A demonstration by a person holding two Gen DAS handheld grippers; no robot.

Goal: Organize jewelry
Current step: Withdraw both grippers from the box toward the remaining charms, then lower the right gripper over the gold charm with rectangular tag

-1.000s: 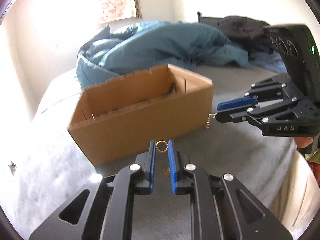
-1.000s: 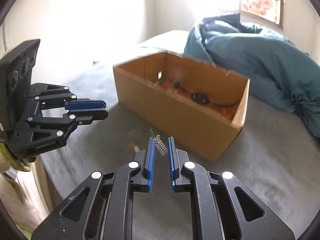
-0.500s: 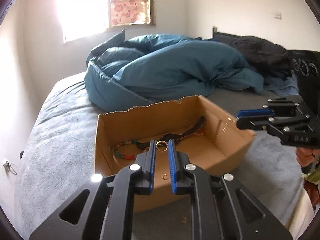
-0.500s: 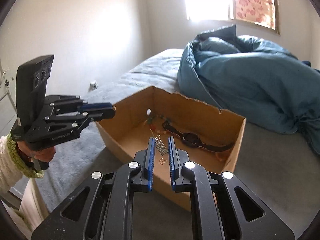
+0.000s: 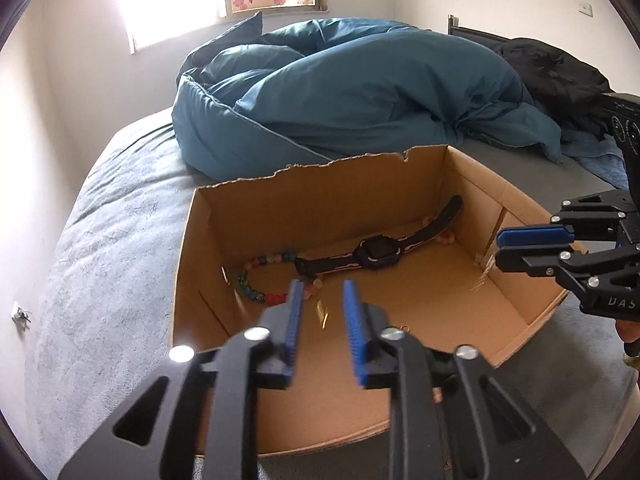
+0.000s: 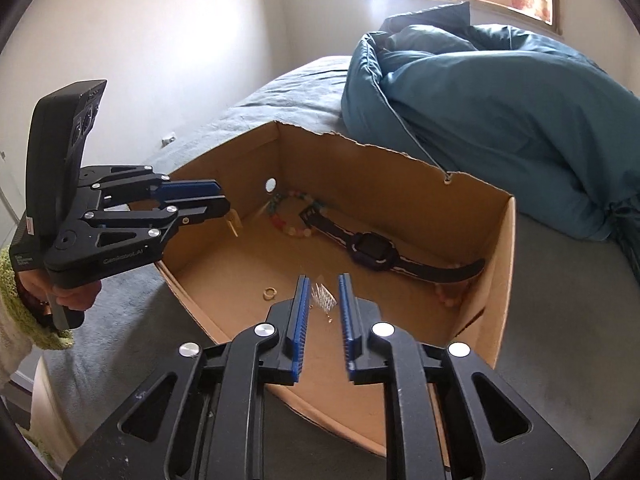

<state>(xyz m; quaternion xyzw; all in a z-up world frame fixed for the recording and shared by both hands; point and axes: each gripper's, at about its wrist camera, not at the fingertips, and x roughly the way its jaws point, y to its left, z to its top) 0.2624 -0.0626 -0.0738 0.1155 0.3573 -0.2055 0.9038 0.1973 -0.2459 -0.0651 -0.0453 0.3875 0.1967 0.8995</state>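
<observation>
Grey bed [image 5: 120, 216], teal duvet [image 5: 360, 92] heaped behind; on it we list one open cardboard box [image 5: 320, 184]. Left tongs [image 5: 322, 312] stand apart over the near wall, a gold earring [image 5: 321, 314] blurred in the gap, touching neither pad. Right tongs [image 6: 324, 300] likewise parted, a small silvery chain piece [image 6: 325, 298] between them, apparently loose. Box floor: one black watch [image 6: 370, 250], one coloured bead bracelet [image 5: 260, 280] partly under the strap, one gold ring [image 6: 270, 292]. We cannot identify pale beads in the far corner; the dark clothing pile [image 5: 556, 72] is cut off.
</observation>
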